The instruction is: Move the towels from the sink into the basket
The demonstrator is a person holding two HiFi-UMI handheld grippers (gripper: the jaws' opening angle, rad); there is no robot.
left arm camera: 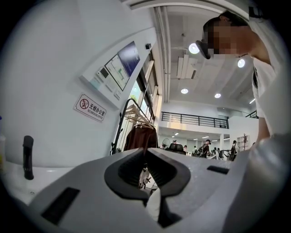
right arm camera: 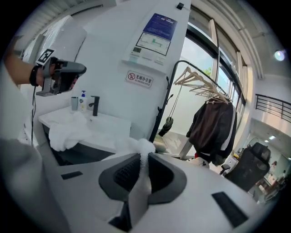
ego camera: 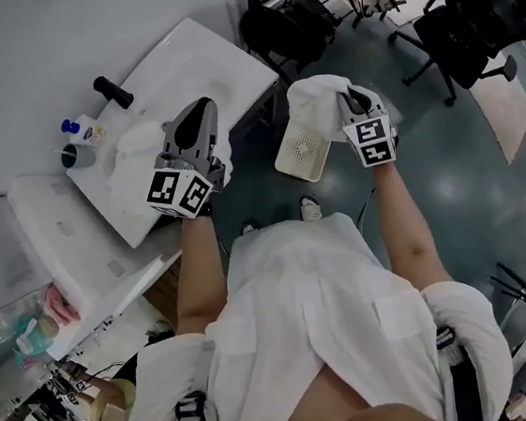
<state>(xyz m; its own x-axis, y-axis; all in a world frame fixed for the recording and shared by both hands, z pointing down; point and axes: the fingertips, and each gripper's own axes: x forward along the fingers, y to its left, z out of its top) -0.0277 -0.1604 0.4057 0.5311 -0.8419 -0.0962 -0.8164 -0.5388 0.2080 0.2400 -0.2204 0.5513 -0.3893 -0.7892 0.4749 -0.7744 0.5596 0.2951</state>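
Head view: the white sink (ego camera: 203, 59) stands at 10 o'clock from the person, with a black faucet (ego camera: 113, 92), a pump bottle (ego camera: 85, 132) and a cup (ego camera: 76, 156) along its far side. One white towel (ego camera: 139, 153) lies heaped in the basin. The left tongs (ego camera: 200, 108) hover over the sink, just beside that heap at its 3 o'clock. At 12 o'clock a white perforated basket (ego camera: 300, 151) sits on the floor. The right tongs (ego camera: 352, 96) hold a second towel (ego camera: 314, 98), which bunches just beyond the basket's rim at 1 o'clock.

Left gripper view: the jaws meet at their tips, with only a thin slit between the pads. A white sliver shows low in that slit. It may be caught cloth or the white below seen through; I cannot tell which. The faucet stands at 9 o'clock against the wall, and a no-smoking sign (left arm camera: 90, 108) hangs above it.

Right gripper view: the jaws are clamped narrow on the second towel, whose fluffy edge pokes up past the tips. At 9 o'clock the first towel drapes over the sink's front edge. A clothes rack (right arm camera: 200, 84) with a dark jacket (right arm camera: 211, 132) stands at 2 o'clock.
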